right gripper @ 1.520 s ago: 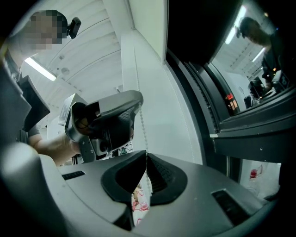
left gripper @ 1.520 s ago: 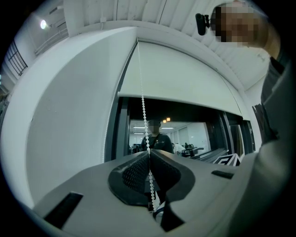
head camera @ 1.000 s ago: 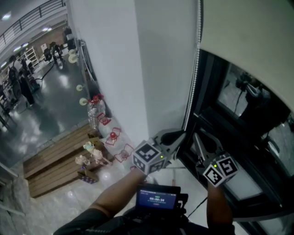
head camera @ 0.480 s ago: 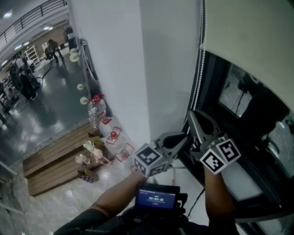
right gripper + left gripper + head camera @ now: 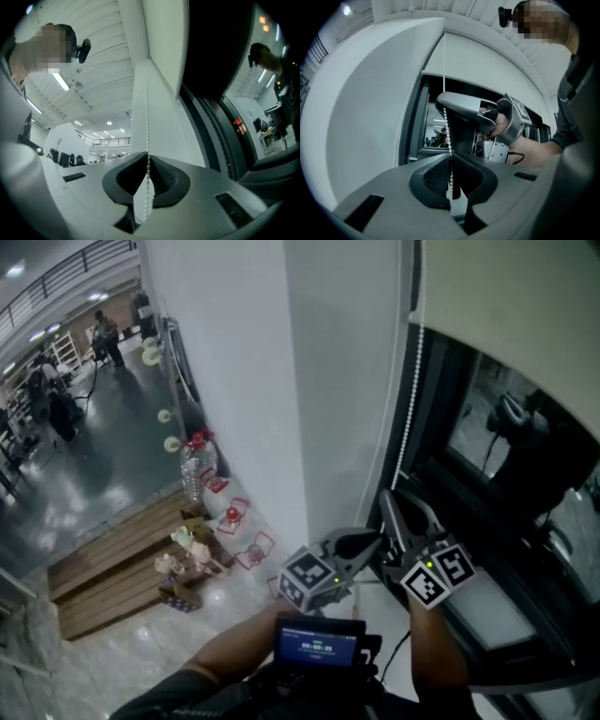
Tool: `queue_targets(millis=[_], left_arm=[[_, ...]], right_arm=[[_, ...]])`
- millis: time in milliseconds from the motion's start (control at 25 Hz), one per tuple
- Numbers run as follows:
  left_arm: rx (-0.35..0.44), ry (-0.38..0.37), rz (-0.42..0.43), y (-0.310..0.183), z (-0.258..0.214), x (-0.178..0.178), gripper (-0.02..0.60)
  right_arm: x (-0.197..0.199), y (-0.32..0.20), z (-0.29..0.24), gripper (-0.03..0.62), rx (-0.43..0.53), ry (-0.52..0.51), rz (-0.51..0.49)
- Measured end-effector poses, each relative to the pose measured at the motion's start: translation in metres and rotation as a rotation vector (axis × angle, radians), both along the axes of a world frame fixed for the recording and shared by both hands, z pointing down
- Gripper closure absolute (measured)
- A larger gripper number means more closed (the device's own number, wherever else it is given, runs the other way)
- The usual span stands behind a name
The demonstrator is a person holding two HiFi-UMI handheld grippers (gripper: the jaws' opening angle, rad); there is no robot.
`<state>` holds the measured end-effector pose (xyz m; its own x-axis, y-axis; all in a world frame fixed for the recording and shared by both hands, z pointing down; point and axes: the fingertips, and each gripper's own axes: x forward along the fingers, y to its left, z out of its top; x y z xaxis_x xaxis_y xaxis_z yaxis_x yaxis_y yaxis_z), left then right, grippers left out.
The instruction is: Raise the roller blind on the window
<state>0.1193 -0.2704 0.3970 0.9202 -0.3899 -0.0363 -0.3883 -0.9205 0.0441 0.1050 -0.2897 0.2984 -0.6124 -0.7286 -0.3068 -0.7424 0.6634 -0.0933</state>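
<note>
A beige roller blind point(image 5: 506, 296) hangs part-way down a dark-framed window point(image 5: 487, 474). Its white bead chain point(image 5: 410, 409) drops along the frame's left side. My left gripper point(image 5: 377, 540) is shut on the chain low down. In the left gripper view the chain point(image 5: 446, 117) runs into the pinched jaws of the left gripper point(image 5: 451, 158). My right gripper point(image 5: 388, 497) stands just above it, and its jaws are closing with the chain between them. In the right gripper view the pads of the right gripper point(image 5: 148, 158) press on the chain point(image 5: 148, 112).
A white wall pillar point(image 5: 281, 381) stands left of the window. Far below lie wooden steps point(image 5: 112, 568), a water bottle point(image 5: 190, 471) and small red items point(image 5: 232, 518). A device with a lit screen point(image 5: 319, 646) sits at my chest. People stand far off at the upper left.
My right gripper came up from the lower right to the chain above the left gripper, and its jaws closed on it. The left gripper stayed on the chain, almost still.
</note>
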Motion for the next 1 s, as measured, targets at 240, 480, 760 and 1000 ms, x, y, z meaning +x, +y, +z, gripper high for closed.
queue_targets(millis=[240, 480, 760, 1000], left_arm=[[-0.049, -0.041, 0.002, -0.003, 0.029, 0.001, 0.574], [-0.057, -0.046, -0.006, -0.001, 0.048, -0.001, 0.574], [-0.120, -0.019, -0.010, -0.001, 0.067, -0.014, 0.571], [-0.118, 0.007, -0.110, -0.019, 0.042, -0.059, 0.518]], right_arm=[[0.000, -0.001, 0.030, 0.582, -0.058, 0.005, 0.006], [-0.001, -0.003, 0.049, 0.582, -0.081, 0.021, 0.007], [-0.004, -0.002, 0.067, 0.582, -0.118, 0.018, -0.007], [-0.002, 0.000, 0.068, 0.582, -0.117, 0.013, -0.014]])
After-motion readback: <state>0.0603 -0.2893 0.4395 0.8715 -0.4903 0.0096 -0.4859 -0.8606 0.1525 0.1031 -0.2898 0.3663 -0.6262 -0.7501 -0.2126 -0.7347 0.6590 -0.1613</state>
